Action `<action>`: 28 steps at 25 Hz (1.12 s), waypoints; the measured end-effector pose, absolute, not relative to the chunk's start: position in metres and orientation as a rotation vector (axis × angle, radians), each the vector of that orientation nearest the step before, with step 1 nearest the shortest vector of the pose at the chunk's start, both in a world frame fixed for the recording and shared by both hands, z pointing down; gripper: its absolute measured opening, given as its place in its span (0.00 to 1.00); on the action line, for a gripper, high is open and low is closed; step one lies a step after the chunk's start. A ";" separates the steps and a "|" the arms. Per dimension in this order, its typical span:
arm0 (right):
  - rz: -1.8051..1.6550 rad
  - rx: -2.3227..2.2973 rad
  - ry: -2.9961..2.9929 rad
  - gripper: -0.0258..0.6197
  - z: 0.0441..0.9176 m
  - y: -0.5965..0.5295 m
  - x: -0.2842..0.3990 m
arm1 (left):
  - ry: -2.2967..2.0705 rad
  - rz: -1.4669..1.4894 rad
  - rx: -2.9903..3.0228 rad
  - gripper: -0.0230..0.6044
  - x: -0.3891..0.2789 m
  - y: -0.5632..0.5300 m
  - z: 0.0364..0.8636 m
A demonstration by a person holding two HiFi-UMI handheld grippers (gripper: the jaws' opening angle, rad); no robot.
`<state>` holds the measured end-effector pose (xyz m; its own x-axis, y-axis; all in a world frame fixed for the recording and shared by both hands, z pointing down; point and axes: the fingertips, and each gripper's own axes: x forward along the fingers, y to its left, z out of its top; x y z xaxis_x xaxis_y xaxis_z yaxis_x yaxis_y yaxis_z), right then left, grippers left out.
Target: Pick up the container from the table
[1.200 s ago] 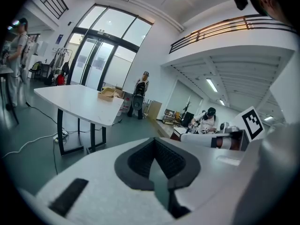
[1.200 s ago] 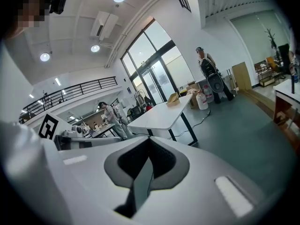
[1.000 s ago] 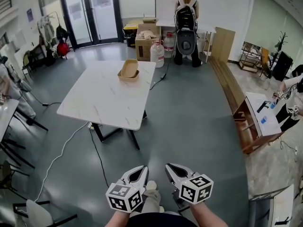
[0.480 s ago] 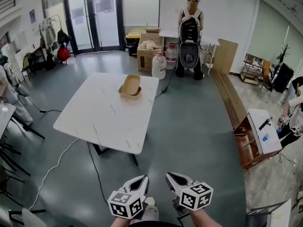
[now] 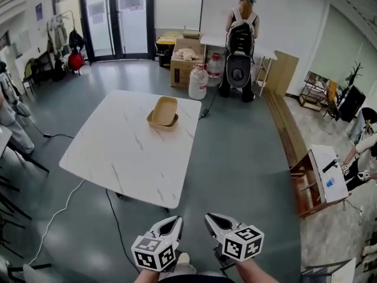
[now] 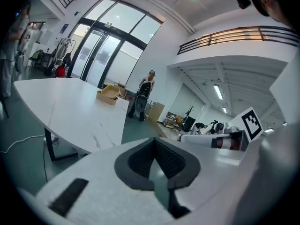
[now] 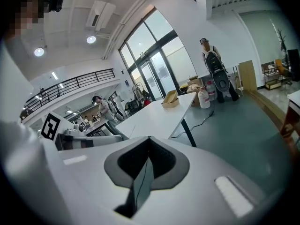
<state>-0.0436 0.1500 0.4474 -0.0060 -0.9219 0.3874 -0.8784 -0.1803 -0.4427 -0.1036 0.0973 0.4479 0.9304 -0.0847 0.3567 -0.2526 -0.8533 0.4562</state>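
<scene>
Both left tongs (image 5: 175, 221) and right tongs (image 5: 210, 219) are clenched, empty. The container (image 5: 164, 112) lies well ahead, slightly left, lengthwise away; left tongs nearer.

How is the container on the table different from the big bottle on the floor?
The container is tan, low and open-topped; the bottle is pale, tall and narrow-necked. The container sits on the table; the bottle stands on the floor. Both are upright.
</scene>
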 end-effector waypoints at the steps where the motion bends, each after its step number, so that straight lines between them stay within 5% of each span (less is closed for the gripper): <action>1: -0.946 -2.167 1.968 0.04 0.448 0.145 -0.041 | -0.243 0.446 2.576 0.04 -0.100 0.092 0.449; 12: -0.977 -2.138 2.031 0.04 0.464 0.109 0.007 | -0.314 0.434 2.541 0.04 -0.062 0.061 0.465; 28: -0.870 -1.982 2.252 0.04 0.452 0.088 0.159 | -0.581 0.322 2.581 0.04 0.078 0.038 0.445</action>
